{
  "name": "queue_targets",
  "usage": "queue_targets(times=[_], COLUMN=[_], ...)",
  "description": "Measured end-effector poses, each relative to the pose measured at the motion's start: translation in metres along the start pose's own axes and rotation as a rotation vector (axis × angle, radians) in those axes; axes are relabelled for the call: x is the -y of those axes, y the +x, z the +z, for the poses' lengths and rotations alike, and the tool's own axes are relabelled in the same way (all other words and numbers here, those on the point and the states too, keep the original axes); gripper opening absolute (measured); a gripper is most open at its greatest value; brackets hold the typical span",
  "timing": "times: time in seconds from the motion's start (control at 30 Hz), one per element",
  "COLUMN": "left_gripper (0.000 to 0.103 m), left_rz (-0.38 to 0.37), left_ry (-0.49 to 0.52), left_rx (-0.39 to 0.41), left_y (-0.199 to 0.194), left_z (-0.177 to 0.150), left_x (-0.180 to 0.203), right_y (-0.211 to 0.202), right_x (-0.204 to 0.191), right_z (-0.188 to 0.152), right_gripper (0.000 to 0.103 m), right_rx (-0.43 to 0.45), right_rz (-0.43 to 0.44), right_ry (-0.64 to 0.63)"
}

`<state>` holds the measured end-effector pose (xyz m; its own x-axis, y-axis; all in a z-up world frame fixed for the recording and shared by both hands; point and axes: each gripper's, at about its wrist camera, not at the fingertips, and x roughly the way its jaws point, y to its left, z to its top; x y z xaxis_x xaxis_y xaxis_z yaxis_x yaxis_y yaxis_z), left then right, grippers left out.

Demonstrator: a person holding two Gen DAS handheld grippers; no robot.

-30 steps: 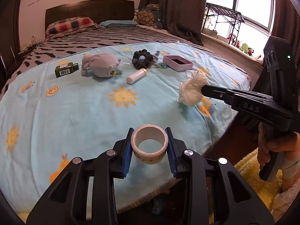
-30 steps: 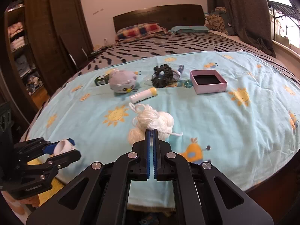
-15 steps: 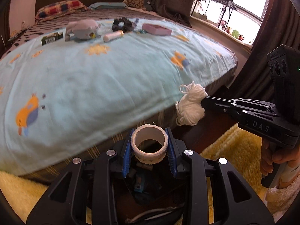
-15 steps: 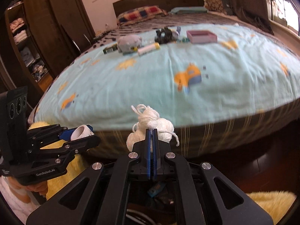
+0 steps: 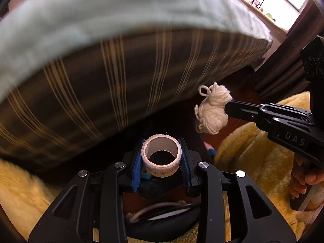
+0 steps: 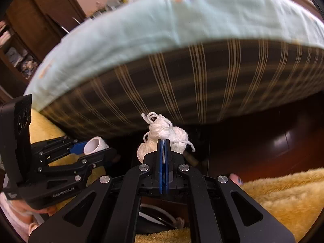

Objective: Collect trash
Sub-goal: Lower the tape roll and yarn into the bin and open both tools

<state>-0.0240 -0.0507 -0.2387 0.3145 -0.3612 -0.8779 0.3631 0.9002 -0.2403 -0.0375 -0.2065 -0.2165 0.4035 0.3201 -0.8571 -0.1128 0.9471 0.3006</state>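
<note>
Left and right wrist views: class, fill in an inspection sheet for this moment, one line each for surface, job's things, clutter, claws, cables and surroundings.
Surface: dark floor under the bed edge, with a yellow shaggy rug beside it.
Job's things: tape roll and white yarn bundle, both held off the bed.
Clutter: a small pink and blue item at the rug's edge; too blurred to identify.
Claws: left claw shut on the tape roll; right claw shut on the yarn bundle.
Cables: a pale cord curves over a dark object below the left claw.
Surroundings: striped mattress side under a light blue sheet; window upper right.
</note>
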Motion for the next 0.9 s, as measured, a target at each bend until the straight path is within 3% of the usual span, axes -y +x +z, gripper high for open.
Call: queue_targets(times=[0.13,0.47,0.53,0.63,0.67,0.7,0.73,0.9], left_gripper=[0.031,0.032,0.042,0.049,0.05,0.051,0.052,0.058], left_rz=[0.002,-0.002,0.002,0.016,0.018,0.022,0.029,0.044], left_ry=[-0.018,-0.033,-0.027,-0.021,-0.02,-0.02,-0.019,-0.017], left_rx=[-0.055,-0.098,-0.096,-0.082,-0.078,-0.074,-0.069,-0.039], left_y=[0.021,0.041,0.044,0.043,0.042,0.041,0.04,0.026], left_z=[-0.006,-0.006,-0.004,-0.007,-0.007,-0.006,-0.006,-0.007], left_x=[-0.005,-0.01,-0.009,-0.003,-0.003,-0.002,-0.001,-0.003], right_y=[0.013,0.033,0.039,0.044,0.046,0.045,0.043,0.037], right_x=[0.0,-0.004,-0.003,-0.001,0.001,0.003,0.005,0.011], right_z=[-0.003,-0.007,-0.007,-0.009,-0.009,-0.009,-0.01,-0.008], right_gripper=[0.003,0.007,0.007,0.009,0.025,0.034,0.055,0.063], right_rx=[-0.023,-0.07,-0.085,-0.093,-0.091,-0.084,-0.074,-0.045], right_rz=[-0.033,-0.073,-0.086,-0.092,-0.093,-0.095,-0.095,-0.084], right_ry=[-0.001,-0.006,-0.001,0.015,0.023,0.034,0.04,0.069])
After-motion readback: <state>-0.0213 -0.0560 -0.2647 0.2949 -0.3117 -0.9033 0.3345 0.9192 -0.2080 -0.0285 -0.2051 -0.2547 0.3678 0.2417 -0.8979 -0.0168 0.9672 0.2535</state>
